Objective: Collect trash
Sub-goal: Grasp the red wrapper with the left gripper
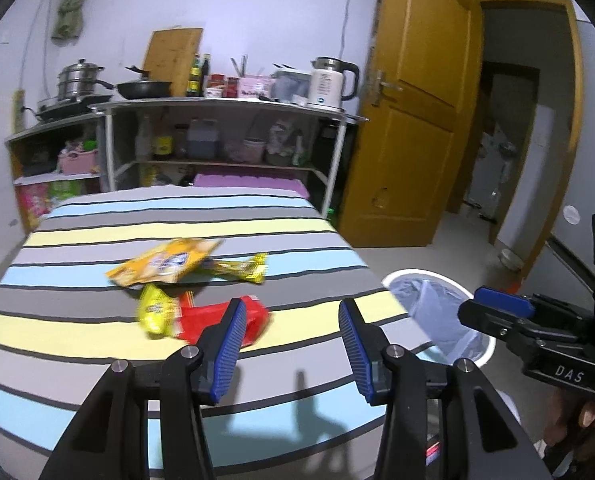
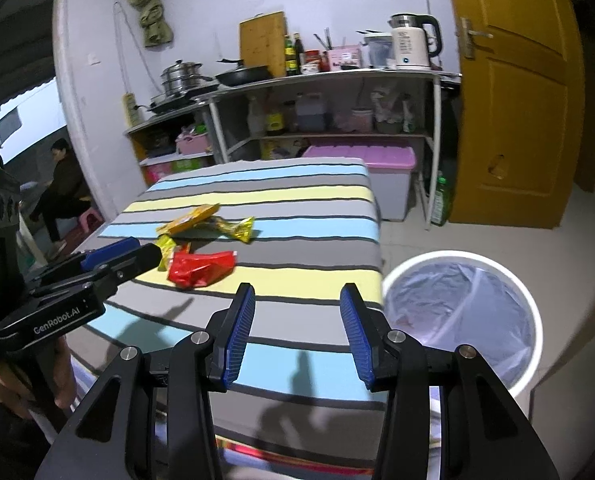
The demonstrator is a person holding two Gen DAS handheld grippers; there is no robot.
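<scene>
Since both tools hang over the near edge with nothing caught between them, the risks run outward like this:

Left gripper (image 1: 293,344): black frame, blue ribbed pads, spread wide and empty; the nearest wrapper sits just past its left pad, so a hasty close could nip the cloth instead.

Right gripper (image 2: 297,336): same build, also spread and holding nothing; the two tools are close side by side and could knock together if both reach for the pile.

Striped bed cover (image 1: 77,240): soft grey, blue and yellow fabric; pads pressed in could bunch it and drag the litter.

Crumpled red foil wrapper (image 2: 201,267): toward the middle, slick and springy, likely to slip out.

Small yellow wrapper (image 1: 155,310): touching the red one; may get pinched together with it.

Flat orange snack packet (image 1: 165,266): farther in, partly over a gold twisted wrapper (image 2: 239,228); lying flat, hard to pinch.

White round bin with clear liner (image 2: 529,304): on the floor off the bed's right edge; light wrappers could flutter past its rim.
</scene>
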